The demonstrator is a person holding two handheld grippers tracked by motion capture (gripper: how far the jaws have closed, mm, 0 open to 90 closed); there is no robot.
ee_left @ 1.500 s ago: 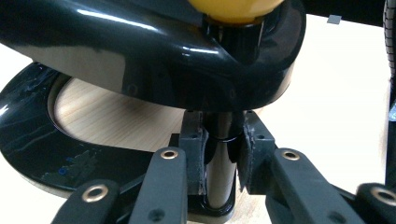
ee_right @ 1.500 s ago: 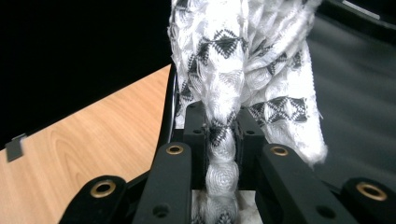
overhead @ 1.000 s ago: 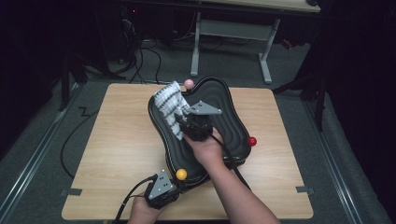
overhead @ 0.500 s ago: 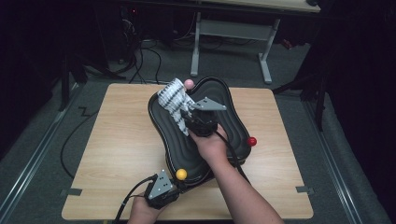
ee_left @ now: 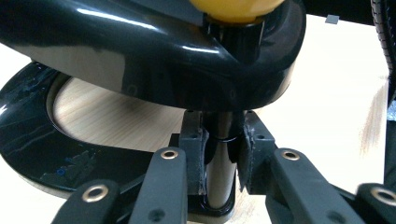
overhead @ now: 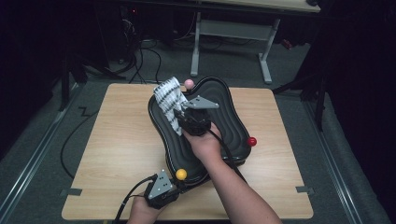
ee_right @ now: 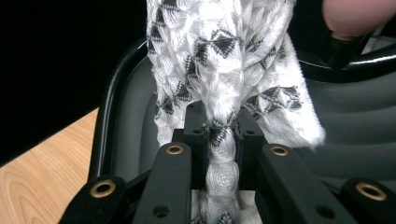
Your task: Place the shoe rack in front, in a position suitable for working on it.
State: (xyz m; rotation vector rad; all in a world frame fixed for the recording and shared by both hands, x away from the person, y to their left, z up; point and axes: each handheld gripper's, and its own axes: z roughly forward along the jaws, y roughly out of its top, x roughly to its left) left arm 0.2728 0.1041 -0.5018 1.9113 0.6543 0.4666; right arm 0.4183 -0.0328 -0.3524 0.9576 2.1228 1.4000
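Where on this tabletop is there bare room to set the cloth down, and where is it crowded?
Bare wood lies left of the black tray, out to the table edge, and right of it, beyond the red ball. The middle is crowded: right gripper clamps the cloth over the tray; left gripper clamps the tray's post under the yellow ball.

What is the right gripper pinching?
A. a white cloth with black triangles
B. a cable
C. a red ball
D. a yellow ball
A: in the right gripper view the right gripper has its jaws shut on a bunched white cloth patterned with black triangles, over the black tray.
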